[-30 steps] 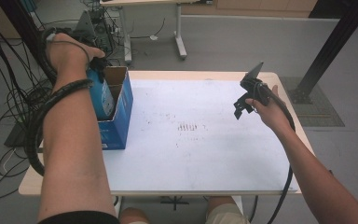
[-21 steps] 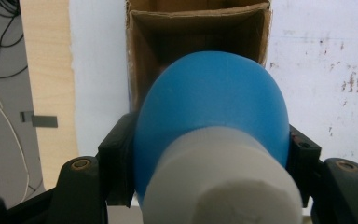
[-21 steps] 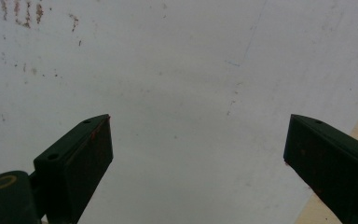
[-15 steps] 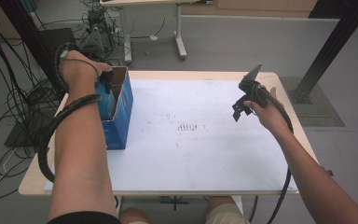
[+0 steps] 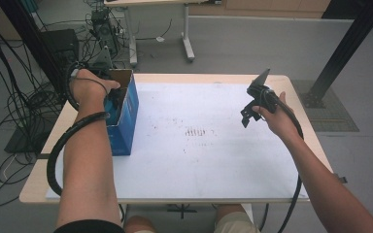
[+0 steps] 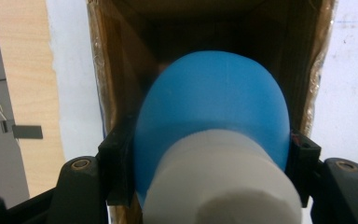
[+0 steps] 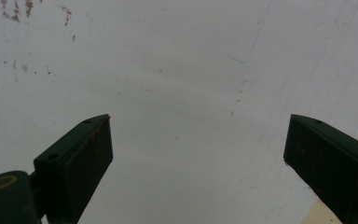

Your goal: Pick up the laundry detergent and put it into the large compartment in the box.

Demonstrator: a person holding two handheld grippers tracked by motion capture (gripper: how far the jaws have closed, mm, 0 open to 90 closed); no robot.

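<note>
At the left edge of the counter stands a blue cardboard box, open at the top, brown inside. The person's left hand holds the left claw right over that opening, pointing down into it. Its jaws are pinching a blue bottle with a white cap, one jaw pressed against each side of the blue body. The bottle hangs in the mouth of the box, its blue end toward the dark bottom, the box walls close around it.

A white sheet with a few faint brown specks covers most of the counter.

Well apart, over the right side, the right hand holds the right claw above the sheet. Its jaws are spread wide with nothing between them.
</note>
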